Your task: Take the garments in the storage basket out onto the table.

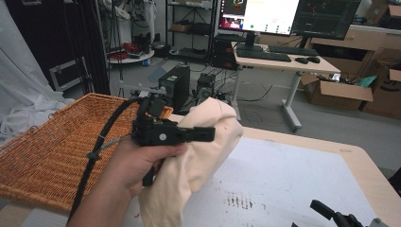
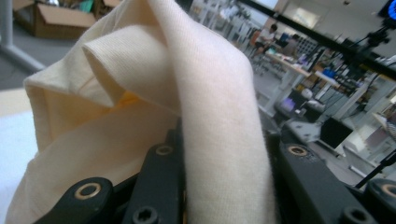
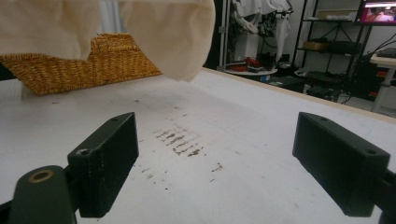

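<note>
A cream cloth hangs in a bunched fold above the white table, near its left side. My left gripper points right and is shut on the cloth's upper part. In the left gripper view the cloth is pinched between the two black jaws of that gripper and drapes over them. My right gripper is low at the table's front right corner. In the right gripper view it stands open with nothing between its jaws, and the cloth hangs ahead at the upper left.
A wide wicker basket lies on the table's left end, also seen behind the cloth as the basket. Dark scuff marks stain the tabletop. Beyond the table are a desk with monitors, cardboard boxes and shelving.
</note>
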Demonstrator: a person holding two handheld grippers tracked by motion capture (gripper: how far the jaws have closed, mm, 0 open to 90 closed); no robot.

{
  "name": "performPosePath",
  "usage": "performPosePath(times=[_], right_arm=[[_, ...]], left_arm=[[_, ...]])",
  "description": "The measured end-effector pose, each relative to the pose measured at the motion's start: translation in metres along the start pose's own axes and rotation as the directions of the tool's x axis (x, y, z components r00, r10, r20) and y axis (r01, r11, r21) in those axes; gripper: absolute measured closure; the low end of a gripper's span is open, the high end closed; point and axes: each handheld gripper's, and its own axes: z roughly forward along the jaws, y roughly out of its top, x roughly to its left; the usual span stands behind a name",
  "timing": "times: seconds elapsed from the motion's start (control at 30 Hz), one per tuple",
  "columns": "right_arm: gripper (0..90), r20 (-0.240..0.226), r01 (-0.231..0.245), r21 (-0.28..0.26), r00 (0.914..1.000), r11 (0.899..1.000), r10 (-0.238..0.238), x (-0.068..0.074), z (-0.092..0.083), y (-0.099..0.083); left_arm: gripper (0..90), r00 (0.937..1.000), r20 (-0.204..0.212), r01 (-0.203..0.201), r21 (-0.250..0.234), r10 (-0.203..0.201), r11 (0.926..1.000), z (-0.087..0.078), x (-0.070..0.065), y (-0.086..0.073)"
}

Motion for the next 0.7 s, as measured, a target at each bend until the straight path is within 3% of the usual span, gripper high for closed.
performPosePath(times=[0.07, 0.13, 0.17, 0.2, 0.43, 0.47, 0.53, 0.57, 0.67, 0.7], right_arm=[[14.2, 0.0, -0.001, -0.001, 1.0, 1.0, 0.001, 0.0, 0.0, 0.0], [14.2, 0.0, -0.001, -0.002, 1.0, 1.0, 0.001, 0.0, 0.0, 0.0], [14.2, 0.0, -0.001, -0.001, 1.0, 1.0, 0.001, 0.0, 0.0, 0.0], [14.2, 0.0, -0.001, -0.001, 1.0, 1.0, 0.001, 0.0, 0.0, 0.0], [14.2, -0.003, -0.002, 0.0, 1.0, 1.0, 0.002, 0.0, 0.0, 0.0], [14.2, -0.003, -0.003, 0.0, 1.0, 1.0, 0.003, 0.0, 0.0, 0.0], [14.2, -0.002, -0.003, -0.002, 1.0, 1.0, 0.002, 0.0, 0.0, 0.0], [14.2, -0.002, -0.003, -0.002, 1.0, 1.0, 0.002, 0.0, 0.0, 0.0], [14.2, -0.002, -0.002, -0.001, 1.0, 1.0, 0.002, 0.0, 0.0, 0.0], [14.2, -0.001, -0.002, -0.002, 1.0, 1.0, 0.002, 0.0, 0.0, 0.0]], left_arm=[[71.3, 0.9993, -0.037, 0.005, 0.045, -0.004, 0.999, 0.016, 0.006, -0.012], [71.3, 0.9988, -0.047, 0.013, 0.059, -0.01, 0.9982, 0.022, 0.008, -0.017], [71.3, 0.9983, -0.055, 0.02, 0.082, -0.016, 0.9964, 0.032, 0.012, -0.027], [71.2, 0.9983, -0.055, 0.02, 0.082, -0.016, 0.9964, 0.032, 0.012, -0.027], [71.2, 0.9964, -0.057, 0.071, 0.145, -0.063, 0.9868, 0.07, 0.024, -0.066], [71.2, 0.9956, -0.063, 0.079, 0.161, -0.069, 0.9837, 0.077, 0.025, -0.073], [71.1, 0.9917, -0.097, 0.103, 0.218, -0.084, 0.9705, 0.098, 0.03, -0.094], [71.1, 0.9917, -0.097, 0.103, 0.218, -0.084, 0.9705, 0.098, 0.03, -0.094], [71.0, 0.9848, -0.149, 0.13, 0.287, -0.089, 0.9492, 0.119, 0.033, -0.118], [70.9, 0.9805, -0.181, 0.134, 0.325, -0.078, 0.936, 0.124, 0.031, -0.121]])
